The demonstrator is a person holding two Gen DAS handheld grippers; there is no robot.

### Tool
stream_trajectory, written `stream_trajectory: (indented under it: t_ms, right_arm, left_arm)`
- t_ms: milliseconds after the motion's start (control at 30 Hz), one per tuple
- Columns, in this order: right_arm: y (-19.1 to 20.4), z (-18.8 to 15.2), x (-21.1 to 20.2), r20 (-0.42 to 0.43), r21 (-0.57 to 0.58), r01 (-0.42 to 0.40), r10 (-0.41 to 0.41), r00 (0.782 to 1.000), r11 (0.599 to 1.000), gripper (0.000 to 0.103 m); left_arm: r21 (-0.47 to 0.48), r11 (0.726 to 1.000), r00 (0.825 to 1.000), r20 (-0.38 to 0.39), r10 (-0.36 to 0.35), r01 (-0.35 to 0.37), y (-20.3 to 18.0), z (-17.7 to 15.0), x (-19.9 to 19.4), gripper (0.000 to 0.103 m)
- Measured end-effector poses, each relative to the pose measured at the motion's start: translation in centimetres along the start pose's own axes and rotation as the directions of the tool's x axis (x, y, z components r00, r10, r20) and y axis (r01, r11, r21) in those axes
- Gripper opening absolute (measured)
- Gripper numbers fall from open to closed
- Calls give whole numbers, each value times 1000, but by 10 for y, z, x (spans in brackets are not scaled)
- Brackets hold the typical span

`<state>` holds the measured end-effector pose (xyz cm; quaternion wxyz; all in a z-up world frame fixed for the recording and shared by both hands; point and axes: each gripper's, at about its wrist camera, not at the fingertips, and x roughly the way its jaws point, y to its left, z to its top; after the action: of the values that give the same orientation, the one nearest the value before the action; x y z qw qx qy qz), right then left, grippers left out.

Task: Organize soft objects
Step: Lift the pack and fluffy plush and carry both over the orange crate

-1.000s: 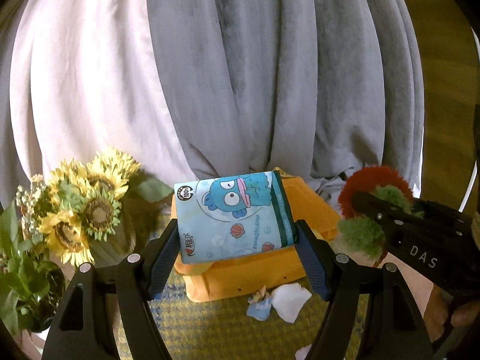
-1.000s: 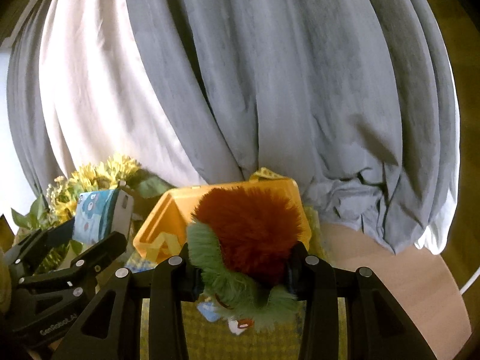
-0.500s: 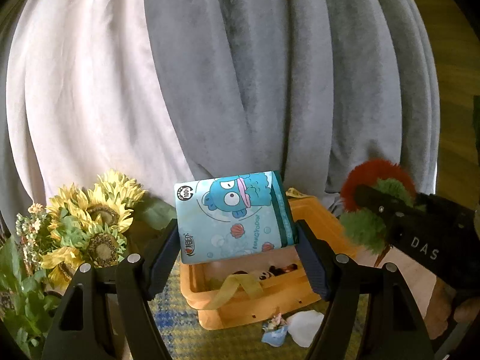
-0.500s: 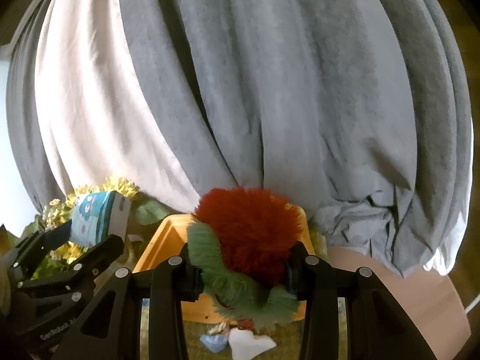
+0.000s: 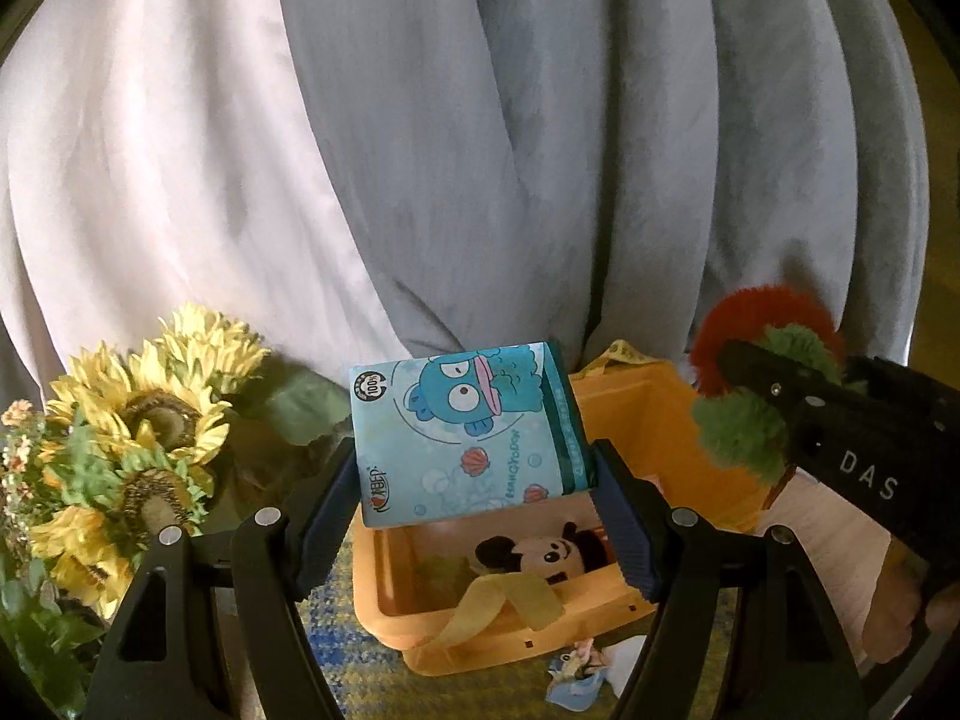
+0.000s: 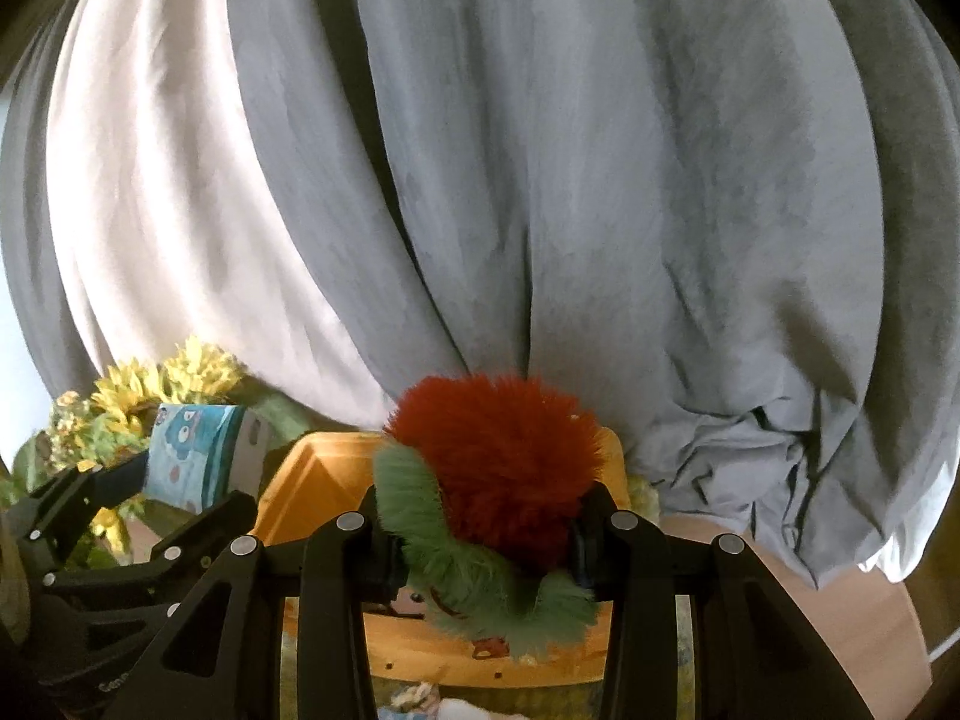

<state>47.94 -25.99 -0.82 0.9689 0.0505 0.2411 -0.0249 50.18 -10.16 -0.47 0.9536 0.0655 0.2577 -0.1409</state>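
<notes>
Angling down over the orange bin (image 5: 636, 414), left tool (image 5: 474, 480) clamps tissue pack (image 5: 462, 432) (right tool (image 6: 480, 534) grips plush (image 6: 498, 468)).

I'm working in what looks like a home living space: grey curtains (image 5: 600, 150) with a pale sheer panel (image 5: 150, 150) hang ahead of my left gripper (image 5: 474, 516), a sunflower bouquet (image 5: 132, 438) stands to its left, and an orange toy bin (image 5: 648, 420) (Mickey Mouse plush (image 5: 540, 552) inside) sits below on a woven rug (image 5: 336, 648).
</notes>
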Motion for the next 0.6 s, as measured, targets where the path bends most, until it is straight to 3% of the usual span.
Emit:
stream_trajectory:
  t_ms: [600]
  right_arm:
    - [-5,-12,74,-166,-36,8,-13,986,999,40]
  left_arm:
    - [33,999,987,-164,2,3,5,-14,76,74]
